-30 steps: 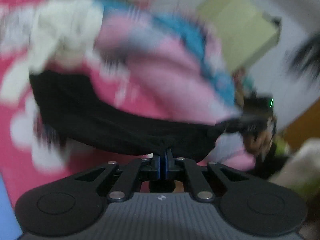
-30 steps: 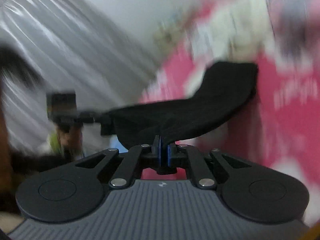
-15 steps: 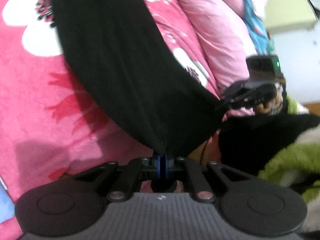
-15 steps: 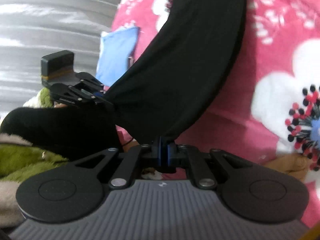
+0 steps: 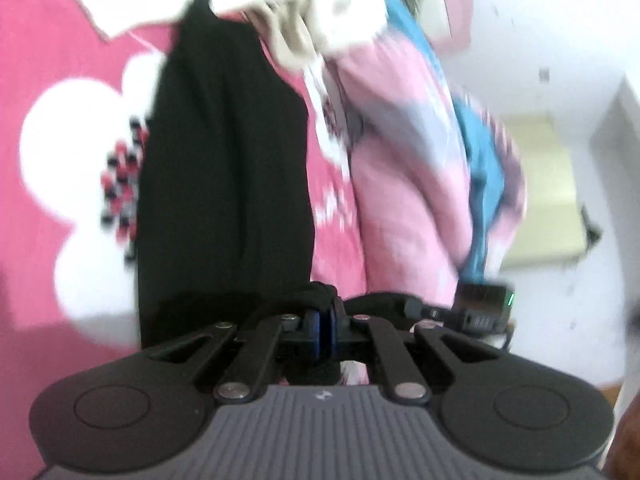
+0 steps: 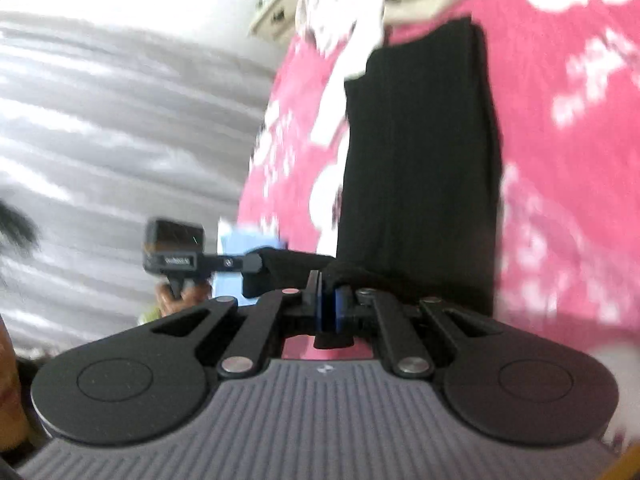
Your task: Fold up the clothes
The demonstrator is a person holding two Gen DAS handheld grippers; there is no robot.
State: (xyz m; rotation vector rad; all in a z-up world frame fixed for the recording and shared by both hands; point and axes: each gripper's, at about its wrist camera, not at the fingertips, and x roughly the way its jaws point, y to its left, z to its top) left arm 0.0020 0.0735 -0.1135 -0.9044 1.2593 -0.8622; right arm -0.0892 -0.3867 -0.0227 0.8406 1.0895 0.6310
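No lettering legible; both my claws, left (image 5: 325, 330) and right (image 6: 329, 307), clench black garment (image 5: 224, 168) over pink floral bedspread (image 5: 60, 60), beside grey curtain (image 6: 120, 120).

No text, label or number is sharp enough to read.

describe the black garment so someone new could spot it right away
Start at the pink floral bedspread. The black garment lies on it as one long dark strip, running from the cream clothes pile toward both grippers. It is the only black cloth there.
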